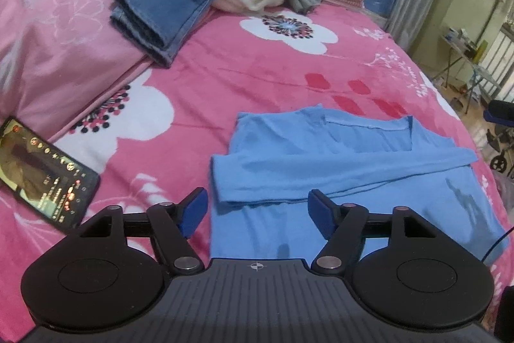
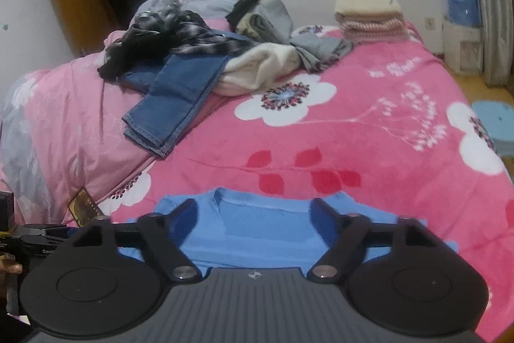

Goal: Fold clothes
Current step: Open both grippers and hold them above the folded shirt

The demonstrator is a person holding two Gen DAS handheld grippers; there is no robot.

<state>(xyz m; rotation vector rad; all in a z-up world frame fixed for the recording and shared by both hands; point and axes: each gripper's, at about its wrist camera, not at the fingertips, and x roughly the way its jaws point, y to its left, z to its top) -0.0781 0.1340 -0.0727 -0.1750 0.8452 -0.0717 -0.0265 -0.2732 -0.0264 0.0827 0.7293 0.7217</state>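
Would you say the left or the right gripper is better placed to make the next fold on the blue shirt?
Probably the left gripper: its open jaws frame the folded-over sleeve edge of the blue shirt. The right gripper, also open, faces the collar instead.

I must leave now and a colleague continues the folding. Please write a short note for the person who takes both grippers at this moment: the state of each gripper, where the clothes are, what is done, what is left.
Left gripper: open, holds nothing, above the blue shirt.
Right gripper: open, empty, over the shirt's collar end.
The blue shirt lies on the pink flowered blanket, one sleeve already folded across the body; the fold is not finished.
Still unfolded at the far side: jeans, a cream garment, a plaid piece and grey clothes.
A folded stack sits in the far corner.
A phone lies on the blanket, left of the shirt.
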